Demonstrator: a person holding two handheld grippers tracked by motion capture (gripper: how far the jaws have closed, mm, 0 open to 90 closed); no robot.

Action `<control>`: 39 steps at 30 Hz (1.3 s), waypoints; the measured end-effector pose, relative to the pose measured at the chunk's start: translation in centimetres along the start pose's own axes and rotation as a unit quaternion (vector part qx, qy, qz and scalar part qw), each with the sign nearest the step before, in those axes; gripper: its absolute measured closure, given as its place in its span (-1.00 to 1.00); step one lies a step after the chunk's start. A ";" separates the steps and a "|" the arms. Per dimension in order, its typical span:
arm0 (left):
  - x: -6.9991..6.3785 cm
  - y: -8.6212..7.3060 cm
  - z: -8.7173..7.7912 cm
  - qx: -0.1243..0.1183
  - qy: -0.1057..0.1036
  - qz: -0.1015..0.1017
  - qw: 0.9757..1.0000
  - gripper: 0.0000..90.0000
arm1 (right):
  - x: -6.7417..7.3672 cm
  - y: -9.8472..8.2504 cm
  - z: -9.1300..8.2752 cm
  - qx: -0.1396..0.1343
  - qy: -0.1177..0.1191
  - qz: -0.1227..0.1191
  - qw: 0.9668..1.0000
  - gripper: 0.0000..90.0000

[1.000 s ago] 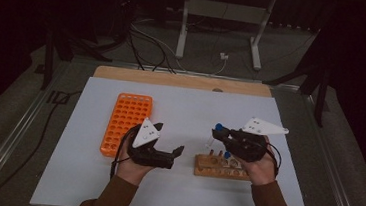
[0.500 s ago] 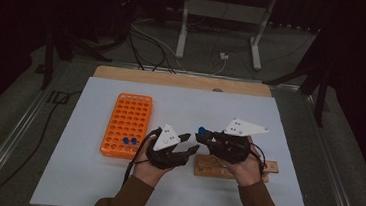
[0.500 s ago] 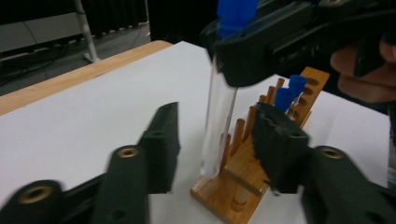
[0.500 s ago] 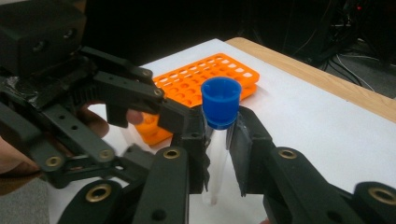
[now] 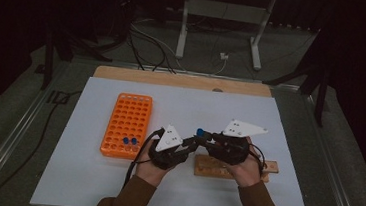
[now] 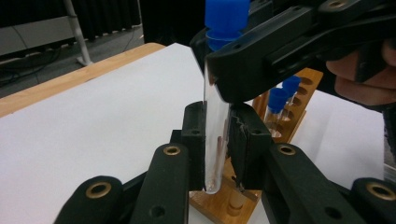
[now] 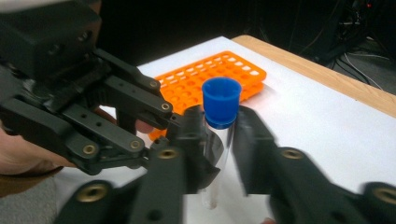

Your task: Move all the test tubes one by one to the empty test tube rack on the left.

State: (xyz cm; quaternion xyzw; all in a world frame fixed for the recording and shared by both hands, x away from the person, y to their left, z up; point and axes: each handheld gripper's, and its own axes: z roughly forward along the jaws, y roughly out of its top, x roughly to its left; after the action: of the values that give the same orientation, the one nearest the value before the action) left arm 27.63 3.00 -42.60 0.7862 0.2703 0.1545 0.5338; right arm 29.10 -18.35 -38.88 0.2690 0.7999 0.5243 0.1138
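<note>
High view: both grippers now meet mid-table, apart 1 s ago. Tube [image 6: 215,140] upright between them; left gripper [image 6: 217,144] clamps body, right gripper [image 7: 215,140] grips under blue cap [image 7: 221,101]. Likely handover toward orange rack [image 5: 126,124].

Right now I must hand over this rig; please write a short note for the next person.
Left gripper: jaws closed on the lower glass of the blue-capped tube.
Right gripper: jaws beside the same tube under its cap; grip unclear.
Orange rack: two capped tubes in its near rows.
Wooden rack: more capped tubes.
Left: complete the handover; probably seat the tube in the orange rack.
</note>
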 end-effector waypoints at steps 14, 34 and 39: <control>2.0 -0.3 -1.9 -0.001 0.042 -0.022 0.999 0.74 | -2.1 -0.7 -2.5 -0.020 -0.061 0.029 0.998 -0.67; 7.0 -1.0 -7.8 -0.029 0.118 -0.053 0.991 0.74 | -4.9 -2.9 -6.6 -0.030 -0.130 0.054 0.990 -0.96; 8.5 -1.6 -9.6 -0.035 0.140 -0.062 0.988 0.74 | -5.2 -3.1 -7.4 -0.034 -0.138 0.057 0.988 -0.95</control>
State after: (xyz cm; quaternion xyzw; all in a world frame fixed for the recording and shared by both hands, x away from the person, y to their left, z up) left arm 28.95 15.69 -40.81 0.7192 0.3852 0.2394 0.5264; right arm 29.07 -27.91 -39.02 0.3794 0.7416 0.5150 0.2022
